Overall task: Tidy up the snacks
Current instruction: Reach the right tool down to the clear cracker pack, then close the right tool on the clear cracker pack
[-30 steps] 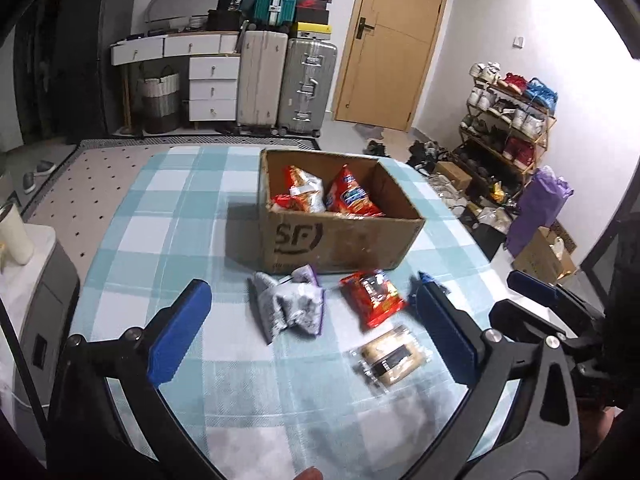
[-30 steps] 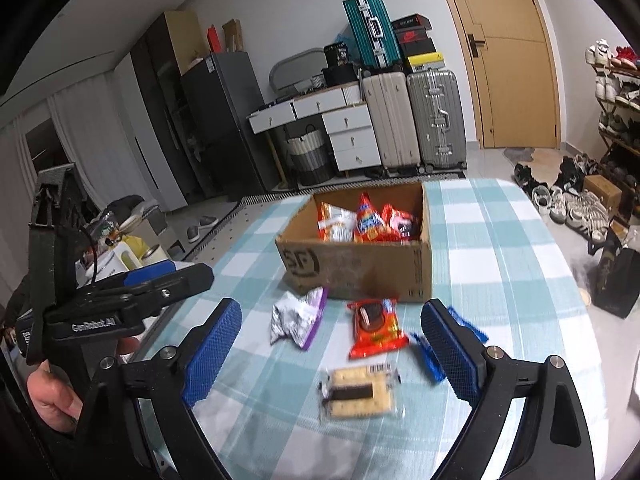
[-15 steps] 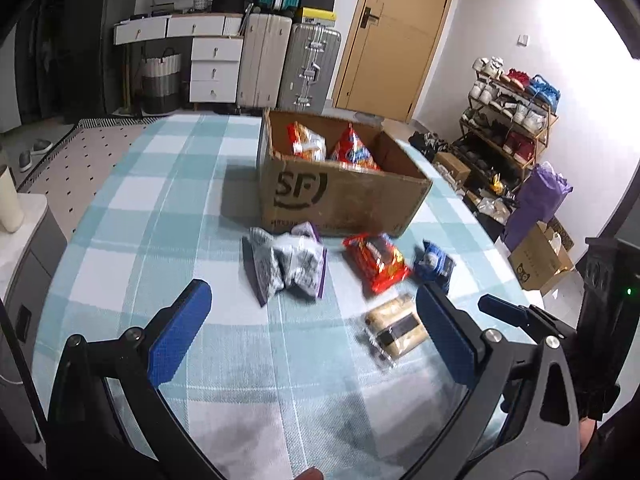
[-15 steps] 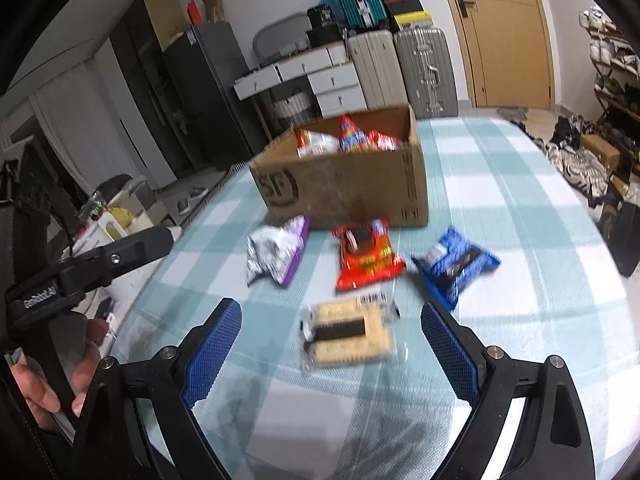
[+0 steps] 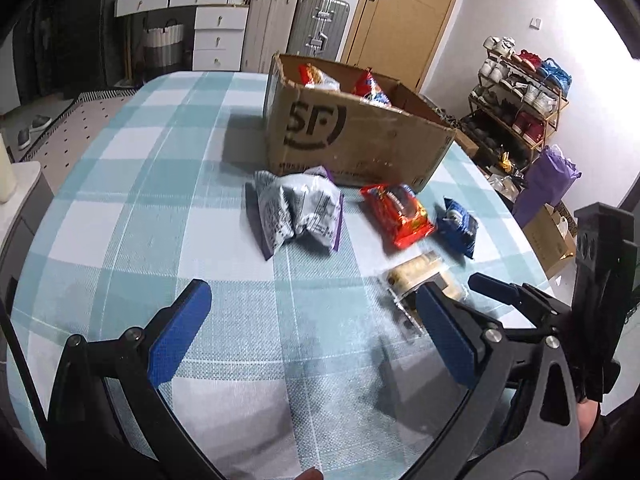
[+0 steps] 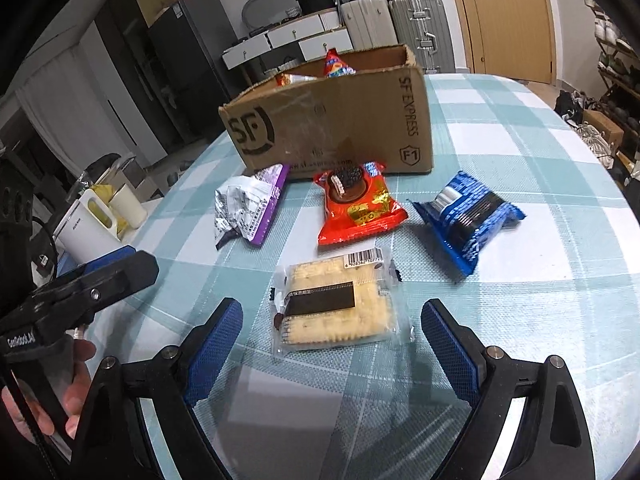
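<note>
Right wrist view: I find my right gripper (image 6: 332, 344) wide and empty, the cracker pack (image 6: 334, 306) flat on the table (image 6: 520, 280) just ahead between its fingers, long axis crosswise; left gripper (image 5: 316, 332), also wide, sits farther off.
</note>
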Action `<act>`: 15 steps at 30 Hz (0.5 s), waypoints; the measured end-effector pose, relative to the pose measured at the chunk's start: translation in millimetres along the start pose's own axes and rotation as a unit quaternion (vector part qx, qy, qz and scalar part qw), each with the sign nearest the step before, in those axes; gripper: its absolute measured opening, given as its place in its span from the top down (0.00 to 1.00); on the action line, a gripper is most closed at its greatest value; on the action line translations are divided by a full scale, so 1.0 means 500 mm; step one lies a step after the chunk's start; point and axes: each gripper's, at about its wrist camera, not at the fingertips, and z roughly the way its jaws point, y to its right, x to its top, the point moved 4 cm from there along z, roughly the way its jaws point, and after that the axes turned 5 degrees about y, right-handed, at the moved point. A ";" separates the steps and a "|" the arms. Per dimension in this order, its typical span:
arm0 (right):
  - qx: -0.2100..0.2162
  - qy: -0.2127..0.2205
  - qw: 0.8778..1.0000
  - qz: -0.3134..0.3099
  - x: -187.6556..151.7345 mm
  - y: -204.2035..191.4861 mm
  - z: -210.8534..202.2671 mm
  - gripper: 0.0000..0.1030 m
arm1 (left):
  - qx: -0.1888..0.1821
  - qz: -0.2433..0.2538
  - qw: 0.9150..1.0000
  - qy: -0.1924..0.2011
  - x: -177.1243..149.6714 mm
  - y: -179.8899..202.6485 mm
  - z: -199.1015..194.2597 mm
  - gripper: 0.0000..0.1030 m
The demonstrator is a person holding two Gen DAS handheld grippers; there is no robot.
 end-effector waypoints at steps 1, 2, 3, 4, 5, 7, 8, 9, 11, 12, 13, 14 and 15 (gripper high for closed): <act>-0.001 0.000 1.000 -0.001 0.001 0.000 0.005 0.10 | 0.000 -0.001 1.000 -0.001 -0.002 -0.002 0.004 0.01; -0.003 -0.001 1.000 -0.004 0.002 0.000 0.010 0.10 | 0.002 -0.001 1.000 -0.002 -0.003 -0.005 0.007 0.01; -0.004 -0.003 1.000 -0.005 0.001 -0.001 0.013 0.10 | 0.002 -0.002 1.000 -0.002 -0.005 -0.007 0.006 0.01; -0.006 -0.005 1.000 -0.008 0.001 -0.002 0.019 0.10 | 0.002 -0.004 1.000 -0.003 -0.005 -0.009 0.010 0.01; -0.009 -0.009 1.000 -0.012 0.001 -0.003 0.024 0.10 | 0.002 -0.005 1.000 -0.004 -0.006 -0.012 0.010 0.01; -0.014 -0.015 1.000 -0.018 -0.002 -0.007 0.033 0.13 | 0.003 -0.008 1.000 -0.006 -0.009 -0.017 0.013 0.01; -0.017 -0.019 0.999 -0.022 -0.002 -0.009 0.038 0.14 | 0.004 -0.010 1.000 -0.007 -0.010 -0.019 0.013 0.01; -0.024 -0.019 0.999 -0.032 -0.002 -0.014 0.042 0.14 | 0.004 -0.011 1.000 -0.008 -0.011 -0.022 0.012 0.01; -0.034 -0.022 0.998 -0.044 -0.003 -0.021 0.046 0.14 | 0.006 -0.013 1.000 -0.010 -0.013 -0.029 0.016 0.01; -0.042 -0.024 0.997 -0.053 -0.003 -0.026 0.050 0.14 | 0.006 -0.015 1.000 -0.011 -0.015 -0.032 0.015 0.01; -0.052 -0.028 0.996 -0.065 -0.004 -0.033 0.055 0.16 | 0.006 -0.017 1.000 -0.012 -0.016 -0.035 0.016 0.01; -0.058 -0.030 0.995 -0.073 -0.005 -0.036 0.057 0.17 | 0.006 -0.019 1.000 -0.013 -0.017 -0.038 0.017 0.01; -0.062 -0.032 0.994 -0.082 -0.006 -0.042 0.060 0.17 | 0.006 -0.021 1.000 -0.014 -0.018 -0.041 0.017 0.01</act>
